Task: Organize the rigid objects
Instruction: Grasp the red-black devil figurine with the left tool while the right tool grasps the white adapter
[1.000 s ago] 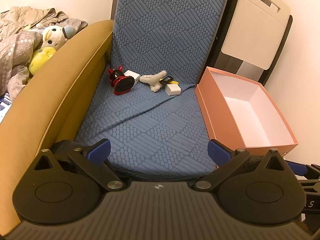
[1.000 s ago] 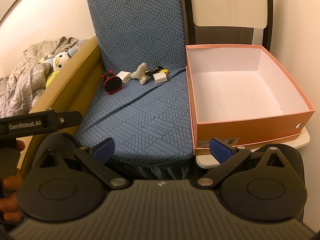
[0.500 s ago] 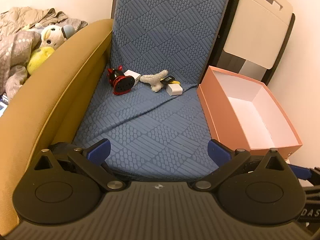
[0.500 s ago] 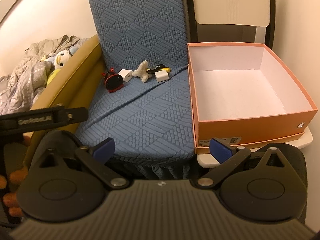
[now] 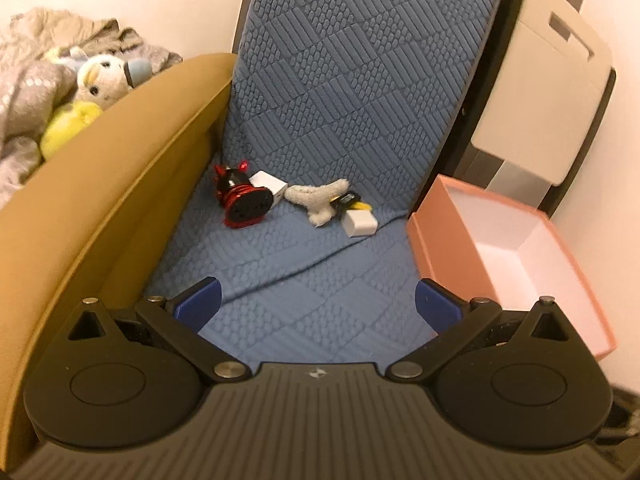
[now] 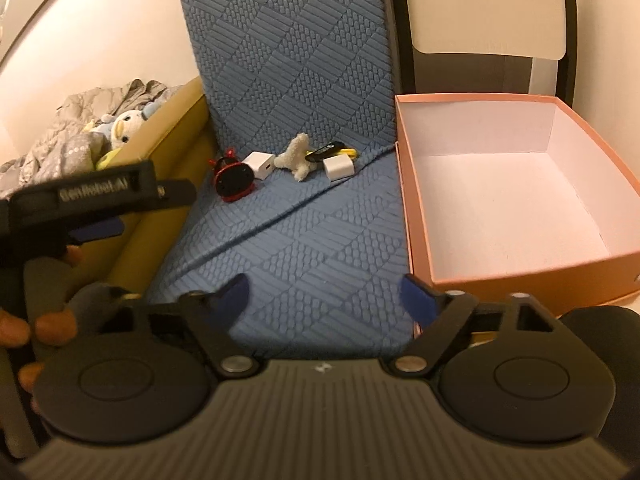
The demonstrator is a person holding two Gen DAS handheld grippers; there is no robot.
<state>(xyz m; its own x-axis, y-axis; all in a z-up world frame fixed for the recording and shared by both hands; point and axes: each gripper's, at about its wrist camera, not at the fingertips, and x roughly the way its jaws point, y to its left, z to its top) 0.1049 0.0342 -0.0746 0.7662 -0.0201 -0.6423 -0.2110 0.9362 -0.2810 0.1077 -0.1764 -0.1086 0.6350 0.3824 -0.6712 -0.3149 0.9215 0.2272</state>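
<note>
Right gripper (image 6: 324, 296) hangs over the blue seat cushion (image 6: 304, 248), jaws just narrowing, nothing between them. Left gripper (image 5: 318, 300) is spread wide and empty too. Far back against the backrest sit the red-and-black gadget (image 5: 244, 204), a white cube (image 5: 267, 182), the plush toy (image 5: 318, 200), a black-and-yellow item (image 5: 350, 200) and a second white block (image 5: 360, 224). The pink box (image 6: 516, 192) stands empty beside the cushion.

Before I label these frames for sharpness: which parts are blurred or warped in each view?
Left wrist view: mostly sharp, slight smear on the folding chair; fisheye bends the yellow armrest. Right wrist view: motion blur on the left tongs and the right tongs, which have just been closing with nothing between; the pink box is crisp.
</note>
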